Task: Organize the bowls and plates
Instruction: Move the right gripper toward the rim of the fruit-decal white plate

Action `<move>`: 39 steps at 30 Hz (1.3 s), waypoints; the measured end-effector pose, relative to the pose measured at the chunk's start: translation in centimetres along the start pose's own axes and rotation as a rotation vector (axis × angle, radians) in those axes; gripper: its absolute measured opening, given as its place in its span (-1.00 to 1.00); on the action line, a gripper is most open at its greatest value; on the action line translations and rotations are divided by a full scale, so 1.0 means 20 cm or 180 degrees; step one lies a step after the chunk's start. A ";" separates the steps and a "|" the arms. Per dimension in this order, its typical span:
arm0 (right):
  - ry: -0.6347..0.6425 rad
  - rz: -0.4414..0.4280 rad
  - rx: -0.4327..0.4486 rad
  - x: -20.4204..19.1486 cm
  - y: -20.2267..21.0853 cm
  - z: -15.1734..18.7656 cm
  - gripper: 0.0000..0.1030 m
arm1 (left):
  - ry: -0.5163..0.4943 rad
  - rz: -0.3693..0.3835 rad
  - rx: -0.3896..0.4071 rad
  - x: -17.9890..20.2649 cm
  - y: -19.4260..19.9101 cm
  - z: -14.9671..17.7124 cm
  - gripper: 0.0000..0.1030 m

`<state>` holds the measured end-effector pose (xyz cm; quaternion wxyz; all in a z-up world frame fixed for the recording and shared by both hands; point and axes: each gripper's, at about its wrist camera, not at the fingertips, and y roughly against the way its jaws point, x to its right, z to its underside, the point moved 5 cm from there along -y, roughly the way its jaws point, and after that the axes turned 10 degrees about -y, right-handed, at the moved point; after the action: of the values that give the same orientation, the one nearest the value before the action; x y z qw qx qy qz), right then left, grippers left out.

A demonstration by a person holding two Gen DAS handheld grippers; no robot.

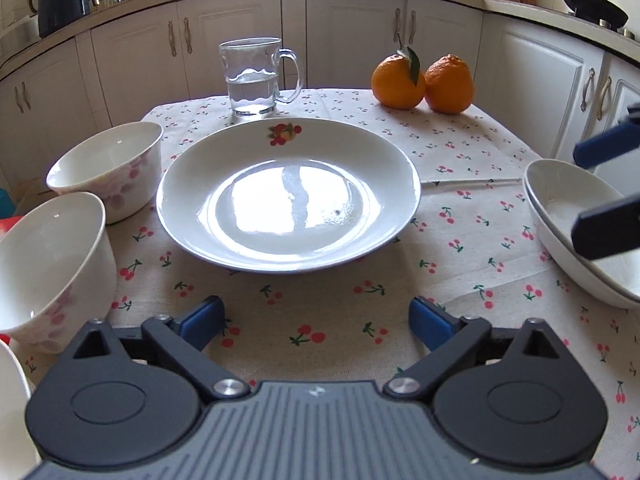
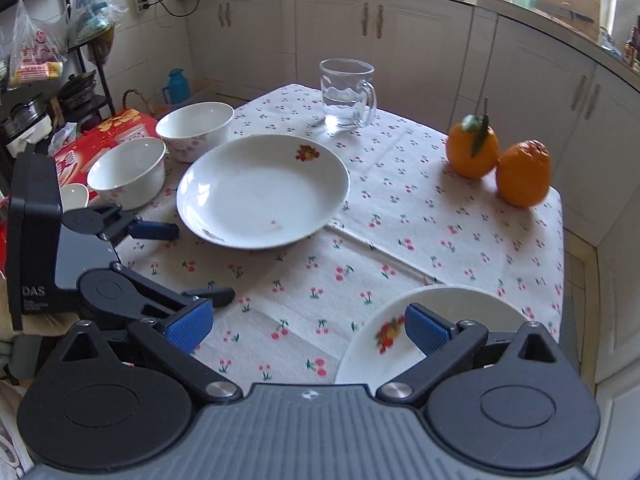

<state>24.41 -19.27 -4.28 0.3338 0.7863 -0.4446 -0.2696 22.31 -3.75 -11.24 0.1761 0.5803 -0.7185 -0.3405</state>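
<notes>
A large white plate with a fruit print [image 1: 288, 196] lies mid-table, also in the right wrist view [image 2: 264, 192]. Two white bowls with pink flowers [image 1: 108, 168] [image 1: 48, 264] stand to its left, also in the right wrist view [image 2: 196, 130] [image 2: 128, 176]. Two stacked white plates [image 1: 580, 248] sit at the right, under my right gripper [image 2: 310, 326], which is open and empty above their rim [image 2: 380, 344]. My left gripper [image 1: 316, 320] is open and empty, just in front of the large plate.
A glass mug with water [image 1: 256, 76] and two oranges [image 1: 424, 80] stand at the back of the cherry-print tablecloth [image 1: 320, 312]. A red box [image 2: 100, 140] lies beyond the table's left edge. White cabinets [image 1: 352, 40] run behind.
</notes>
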 end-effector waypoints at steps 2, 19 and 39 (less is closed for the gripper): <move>0.0067 -0.0050 -0.0030 0.00 -0.04 -0.04 1.00 | 0.0031 -0.0027 0.0041 -0.01 0.00 0.01 0.99; 0.0722 -0.0570 -0.0440 -0.02 -0.52 -0.44 1.00 | 0.0183 -0.0193 0.0062 -0.05 -0.07 -0.04 1.00; 0.0812 -0.1022 -0.0768 -0.06 -0.98 -0.68 0.86 | 0.0184 -0.0167 0.0113 -0.07 -0.09 -0.07 0.93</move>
<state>43.84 -6.76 -10.54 0.4316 0.8290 -0.2326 -0.2689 24.86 -2.93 -11.37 0.1774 0.6115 -0.7036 -0.3154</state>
